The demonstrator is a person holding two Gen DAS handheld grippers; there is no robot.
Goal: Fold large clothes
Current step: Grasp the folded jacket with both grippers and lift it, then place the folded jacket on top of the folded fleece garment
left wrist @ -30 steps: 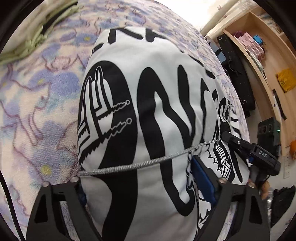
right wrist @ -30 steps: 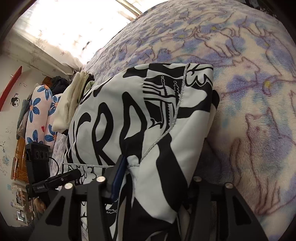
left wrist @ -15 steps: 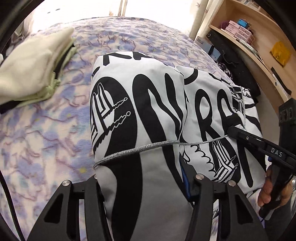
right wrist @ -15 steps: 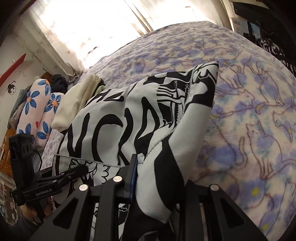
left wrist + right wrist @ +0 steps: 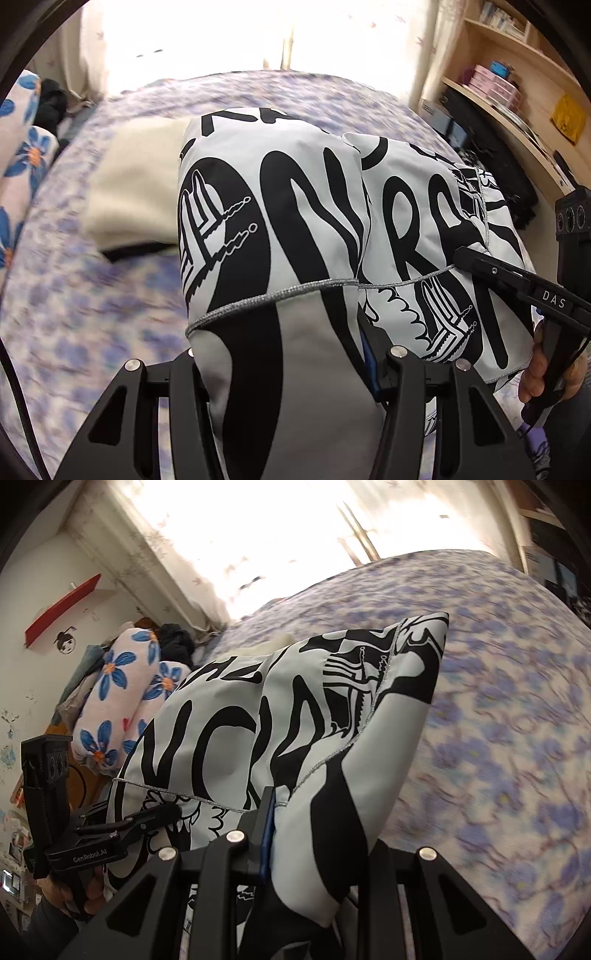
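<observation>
Black-and-white garment [image 5: 303,221], 2 grippers

Both wrist views look steeply down, close over the garment [image 5: 303,206] [image 5: 236,738], sharing it and the bedspread [image 5: 92,295] [image 5: 498,701].

One printed garment [image 5: 295,206], two grippers [image 5: 291,369] [image 5: 306,845], one cream folded pile [image 5: 136,192].

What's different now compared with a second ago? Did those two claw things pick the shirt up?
Yes. A second ago the left gripper stood wide around the black-and-white garment; both grippers have since closed on its near edge. Together with the right gripper it has lifted that edge up off the floral bedspread, so the window now shows. The cream folded clothes stayed put.
</observation>
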